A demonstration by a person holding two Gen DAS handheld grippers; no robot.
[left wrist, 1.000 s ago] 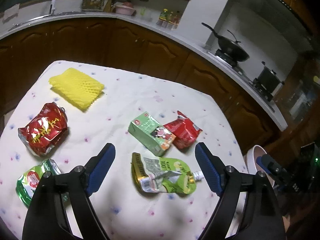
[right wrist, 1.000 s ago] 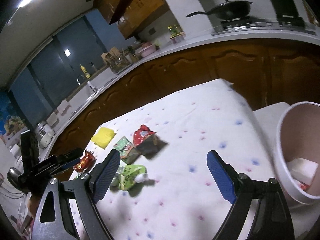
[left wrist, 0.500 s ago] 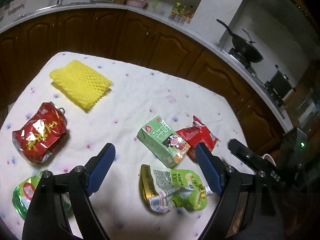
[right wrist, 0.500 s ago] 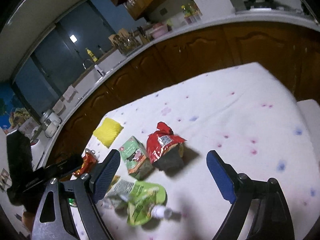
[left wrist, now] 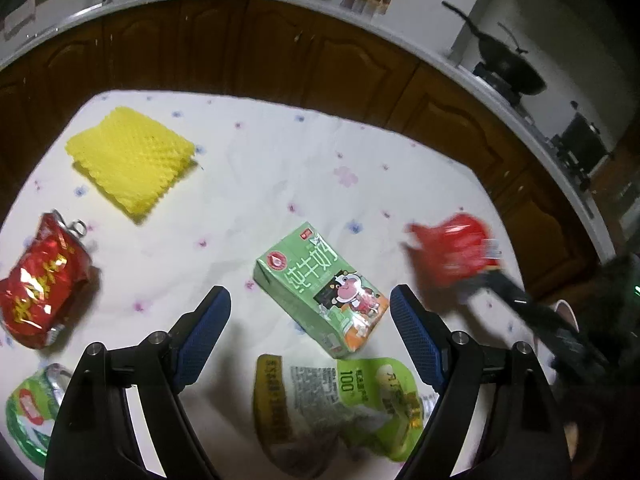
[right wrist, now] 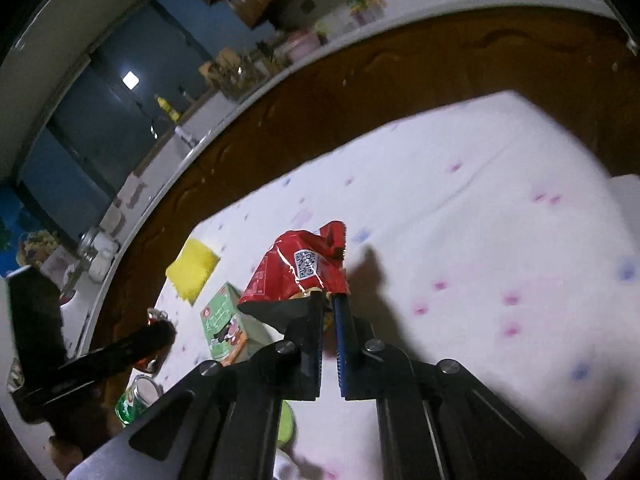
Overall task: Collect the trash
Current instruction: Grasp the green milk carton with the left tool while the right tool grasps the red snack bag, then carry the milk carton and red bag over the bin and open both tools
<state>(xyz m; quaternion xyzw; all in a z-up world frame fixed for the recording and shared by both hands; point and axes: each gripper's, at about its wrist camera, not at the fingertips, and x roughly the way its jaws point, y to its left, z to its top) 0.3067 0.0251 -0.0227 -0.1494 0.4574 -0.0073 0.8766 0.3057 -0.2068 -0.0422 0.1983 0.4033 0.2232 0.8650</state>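
Note:
My right gripper (right wrist: 328, 300) is shut on a red snack wrapper (right wrist: 298, 270) and holds it above the tablecloth; it shows blurred in the left wrist view (left wrist: 454, 250). My left gripper (left wrist: 310, 312) is open and empty, hovering over a green milk carton (left wrist: 322, 280). A green drink pouch (left wrist: 340, 400) lies just below it. A yellow foam net (left wrist: 130, 160), a crushed red can (left wrist: 40, 280) and a crushed green can (left wrist: 28, 412) lie to the left.
The table has a white flowered cloth (left wrist: 260, 168). Dark wooden cabinets (left wrist: 280, 48) and a counter with a wok (left wrist: 508, 68) curve behind it. A pale bin rim (left wrist: 566, 312) shows at the table's right edge.
My right gripper closed on the red wrapper and lifted it off the cloth. My left gripper moved forward, from over the pouch to over the milk carton.

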